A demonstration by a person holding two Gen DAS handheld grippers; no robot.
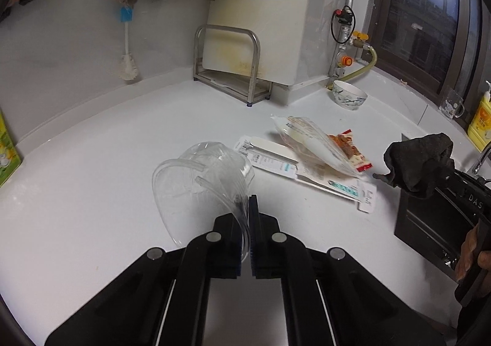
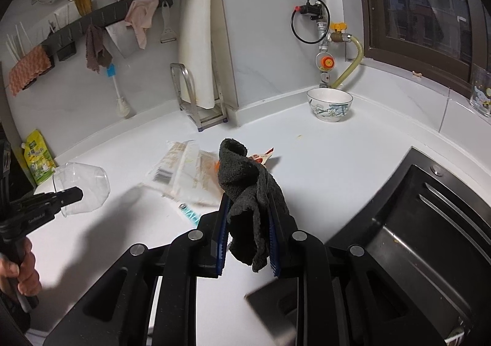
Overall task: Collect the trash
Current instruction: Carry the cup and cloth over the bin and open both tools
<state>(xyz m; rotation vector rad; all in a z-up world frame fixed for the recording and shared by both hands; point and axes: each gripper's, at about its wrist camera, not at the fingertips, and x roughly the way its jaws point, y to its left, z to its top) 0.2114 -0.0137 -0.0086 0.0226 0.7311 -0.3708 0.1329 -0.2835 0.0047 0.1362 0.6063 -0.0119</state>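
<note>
My left gripper (image 1: 248, 208) is shut on the rim of a clear plastic cup (image 1: 199, 174) and holds it just above the white counter; the cup also shows in the right wrist view (image 2: 84, 189). My right gripper (image 2: 248, 208) is shut on a dark grey cloth (image 2: 248, 189), also visible in the left wrist view (image 1: 420, 162). On the counter between them lie a clear plastic wrapper (image 1: 310, 143), an orange-red snack packet (image 1: 353, 149) and flat paper packaging (image 1: 276, 159). The wrapper also shows in the right wrist view (image 2: 184, 174).
A black sink (image 2: 429, 223) lies at the right. A patterned bowl (image 2: 330, 105) stands at the back near the gas pipe. A metal rack (image 1: 227, 60) with a cutting board stands by the wall. A yellow bottle (image 1: 481, 119) and a glass mug (image 1: 451, 105) are on the sill.
</note>
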